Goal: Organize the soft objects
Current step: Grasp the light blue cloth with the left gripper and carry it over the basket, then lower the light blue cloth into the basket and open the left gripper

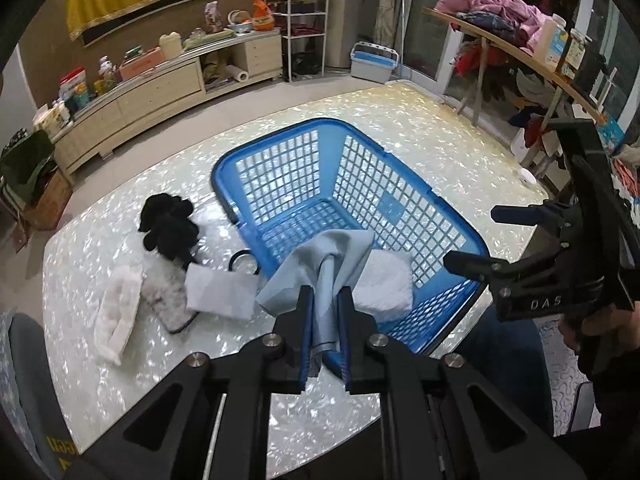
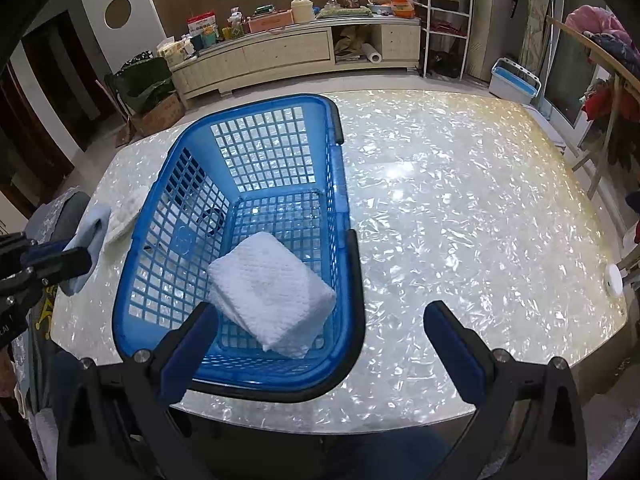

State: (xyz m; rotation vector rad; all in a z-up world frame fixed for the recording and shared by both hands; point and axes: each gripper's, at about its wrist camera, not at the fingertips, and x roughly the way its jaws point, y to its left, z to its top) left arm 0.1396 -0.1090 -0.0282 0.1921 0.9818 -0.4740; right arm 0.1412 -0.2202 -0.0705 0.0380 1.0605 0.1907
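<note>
A blue plastic basket point(image 1: 404, 184) point(image 2: 332, 184) stands on the pearly table and holds a folded white towel point(image 1: 384, 284) point(image 2: 272, 292). My left gripper point(image 1: 325, 300) is shut on a light blue cloth point(image 1: 320, 264) and holds it over the basket's left rim; the cloth also shows in the right wrist view point(image 2: 86, 236). My right gripper point(image 2: 320, 320) is open and empty above the basket's near rim; it also shows in the left wrist view point(image 1: 472, 236). A black soft toy point(image 1: 168, 224), a grey fluffy item point(image 1: 166, 296), a white folded cloth point(image 1: 220, 292) and a white fluffy piece point(image 1: 114, 320) lie left of the basket.
The table point(image 2: 460, 200) carries a small white round object point(image 2: 613, 278) at its right edge. A black ring point(image 1: 242, 260) lies by the basket. A low cabinet with clutter point(image 2: 280, 52), a wire shelf point(image 2: 446, 20) and a clothes-laden rack point(image 1: 500, 20) stand beyond.
</note>
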